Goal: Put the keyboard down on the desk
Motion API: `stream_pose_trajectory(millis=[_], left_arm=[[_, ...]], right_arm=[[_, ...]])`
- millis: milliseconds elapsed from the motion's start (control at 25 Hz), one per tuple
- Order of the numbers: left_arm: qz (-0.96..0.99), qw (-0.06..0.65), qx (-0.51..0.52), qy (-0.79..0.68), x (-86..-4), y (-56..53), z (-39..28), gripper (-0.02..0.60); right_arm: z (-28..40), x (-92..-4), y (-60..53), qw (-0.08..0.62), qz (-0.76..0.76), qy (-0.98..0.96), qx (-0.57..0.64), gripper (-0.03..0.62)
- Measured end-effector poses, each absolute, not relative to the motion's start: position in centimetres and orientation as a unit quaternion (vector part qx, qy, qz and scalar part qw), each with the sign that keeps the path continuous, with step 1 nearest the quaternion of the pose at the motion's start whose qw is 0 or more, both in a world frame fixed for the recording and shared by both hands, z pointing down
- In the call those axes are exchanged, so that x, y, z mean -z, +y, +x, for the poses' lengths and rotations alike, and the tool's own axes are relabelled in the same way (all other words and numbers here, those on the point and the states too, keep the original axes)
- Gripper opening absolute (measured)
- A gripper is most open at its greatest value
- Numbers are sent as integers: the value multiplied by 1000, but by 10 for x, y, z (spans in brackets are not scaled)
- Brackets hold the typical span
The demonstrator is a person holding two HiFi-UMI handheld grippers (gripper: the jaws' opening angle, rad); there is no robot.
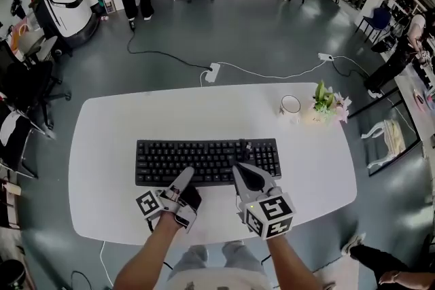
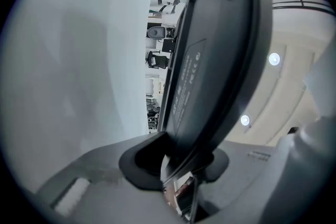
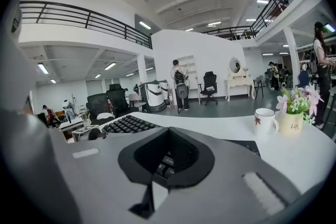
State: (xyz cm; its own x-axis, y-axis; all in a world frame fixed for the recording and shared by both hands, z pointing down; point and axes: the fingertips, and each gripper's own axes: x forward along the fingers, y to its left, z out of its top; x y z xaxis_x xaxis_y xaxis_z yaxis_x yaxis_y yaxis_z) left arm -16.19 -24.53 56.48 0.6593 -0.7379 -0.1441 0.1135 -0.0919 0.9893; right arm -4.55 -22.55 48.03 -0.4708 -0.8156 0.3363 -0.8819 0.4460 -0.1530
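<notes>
A black keyboard [image 1: 204, 159] lies lengthwise across the middle of the white desk [image 1: 204, 112]. My left gripper [image 1: 185, 180], rolled onto its side, is shut on the keyboard's near edge left of centre. In the left gripper view the jaws [image 2: 176, 165] clamp that edge. There the keyboard's labelled underside [image 2: 210, 60] stands off the desk [image 2: 79, 60], and a gap shows between them. My right gripper [image 1: 239, 170] is shut, its tip over the near edge right of centre. In the right gripper view keys [image 3: 126, 123] show around and under the closed tip [image 3: 165, 160]. Contact there is hidden.
A white mug [image 1: 290, 105] and a small pot of flowers [image 1: 326, 105] stand at the desk's far right, beyond the keyboard. On the floor behind the desk lies a power strip [image 1: 212, 71] with cables. Office chairs [image 1: 27, 78] stand to the left.
</notes>
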Motion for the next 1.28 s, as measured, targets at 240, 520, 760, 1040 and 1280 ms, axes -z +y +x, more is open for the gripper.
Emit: stream_pose_trajectory(millis=[240,520,760,1040,1280], left_arm=[[633,647,343,-252,-586,-243,-160,94],[605,662,343,-278,-606,-247,-179,94],[582,673,351,-292,-616,-245,-180,92],[555,689,344,-315,-621,-245,-179,118],[534,696,334,-347,-624,-241,-180,186]], right_arm=[[-46,-493,-225,114,494,-845,-168,-2],[-57,-504,-225,122,482,-849,-182,-2],[-64,-515,-224,130,473,-850,-191,-2],[-68,-528,-222,132,466,-851,-206,-2],[-66,-531,-224,127,464,-850,-215,-2]])
